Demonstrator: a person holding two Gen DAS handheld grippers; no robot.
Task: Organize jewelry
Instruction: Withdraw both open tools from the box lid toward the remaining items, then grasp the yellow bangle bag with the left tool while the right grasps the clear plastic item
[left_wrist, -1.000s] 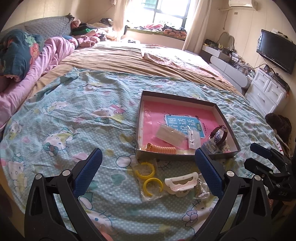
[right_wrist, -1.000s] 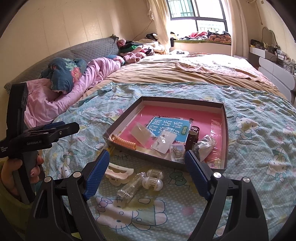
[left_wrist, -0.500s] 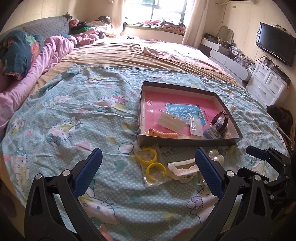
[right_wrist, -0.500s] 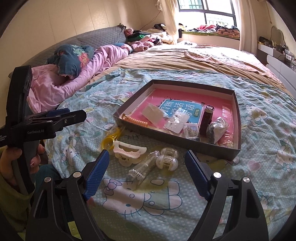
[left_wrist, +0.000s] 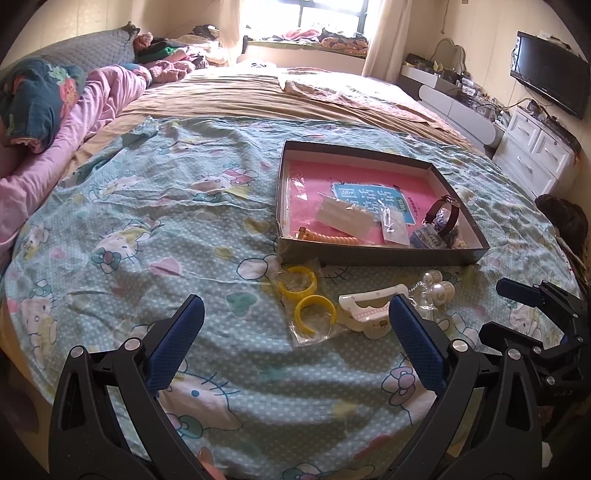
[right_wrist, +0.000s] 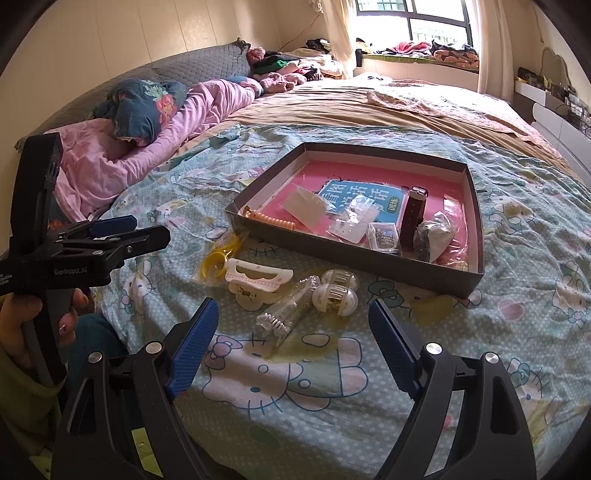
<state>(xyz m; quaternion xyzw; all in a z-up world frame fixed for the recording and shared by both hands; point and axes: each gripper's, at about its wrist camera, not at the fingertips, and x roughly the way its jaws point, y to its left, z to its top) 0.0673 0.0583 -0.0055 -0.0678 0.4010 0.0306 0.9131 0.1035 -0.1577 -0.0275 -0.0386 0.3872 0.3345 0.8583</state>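
Observation:
A dark tray (left_wrist: 380, 254) (right_wrist: 347, 264) with a pink floor lies on the bedspread. It holds an orange coil band (left_wrist: 334, 238), clear packets, a watch (left_wrist: 443, 214) and small bags. In front of it lie a bag of yellow rings (left_wrist: 308, 299) (right_wrist: 216, 258), a white hair claw (left_wrist: 369, 308) (right_wrist: 255, 278), a clear clip (right_wrist: 291, 306) and a pearl-coloured claw (right_wrist: 334, 291). My left gripper (left_wrist: 295, 332) is open and empty, back from the rings. My right gripper (right_wrist: 291, 332) is open and empty, back from the clear clip.
The items lie on a teal cartoon-print bedspread (left_wrist: 147, 236). Pink bedding (right_wrist: 147, 147) is piled at the left. A white dresser (left_wrist: 535, 162) and a TV (left_wrist: 550, 81) stand at the right. The bed's near edge runs just below both grippers.
Both grippers have drawn back and up from the tray, so more bedspread shows in front of them. The loose items have not moved. Both stay open.

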